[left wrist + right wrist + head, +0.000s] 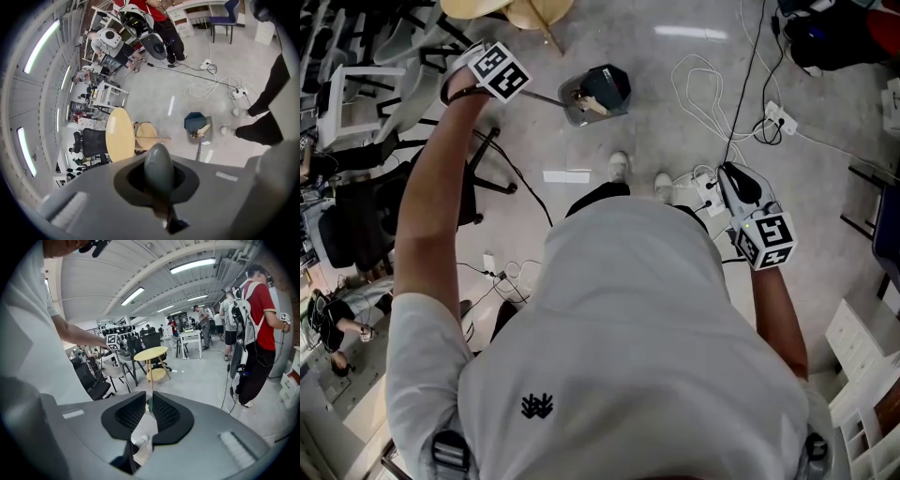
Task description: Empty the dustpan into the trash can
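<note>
dustpan point(577, 105): grey, thin long handle, pale scraps point(592, 106) inside, just beside dark-blue trash can point(614, 84), ahead of the shoes point(619, 167) | left tool point(523, 89): clamped on dustpan's rounded handle end | right tool point(736, 183): jaws together, empty | unclear: whether dustpan touches floor point(675, 75) or can

Table point(478, 7) beyond — dustpan point(574, 109) beside trash can point(609, 82).

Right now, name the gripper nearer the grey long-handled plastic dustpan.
Left: the left gripper grips the dustpan's long handle; the right gripper hangs apart at the person's right side.
</note>
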